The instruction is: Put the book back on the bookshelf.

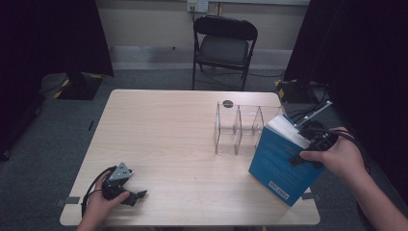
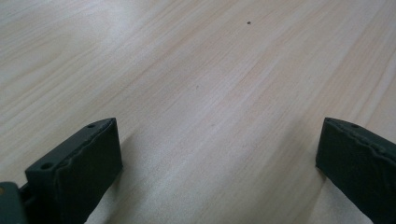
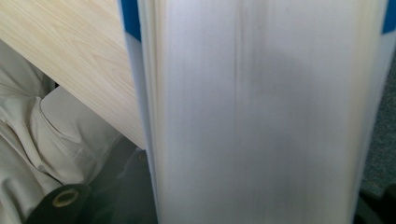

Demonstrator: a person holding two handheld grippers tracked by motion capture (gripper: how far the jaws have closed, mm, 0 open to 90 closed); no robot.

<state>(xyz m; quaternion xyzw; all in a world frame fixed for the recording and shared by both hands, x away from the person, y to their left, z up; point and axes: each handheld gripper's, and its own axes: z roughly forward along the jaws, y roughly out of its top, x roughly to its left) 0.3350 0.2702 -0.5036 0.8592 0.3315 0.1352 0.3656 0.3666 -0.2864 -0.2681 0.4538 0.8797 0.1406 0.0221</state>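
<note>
Plainly, the thick blue-covered book (image 1: pixel 281 161), clamped by the right gripper (image 1: pixel 308 144) at frame right while the left gripper (image 1: pixel 126 191) idles wide-jawed, could slip and topple the clear acrylic divider rack (image 1: pixel 238 127).

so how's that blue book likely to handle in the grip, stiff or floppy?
Probably stiff: the blue book is thick, its page block wide. Likely heavy for its size. Held tilted by the right hand-held gripper near the top, it may swing or slip.
</note>
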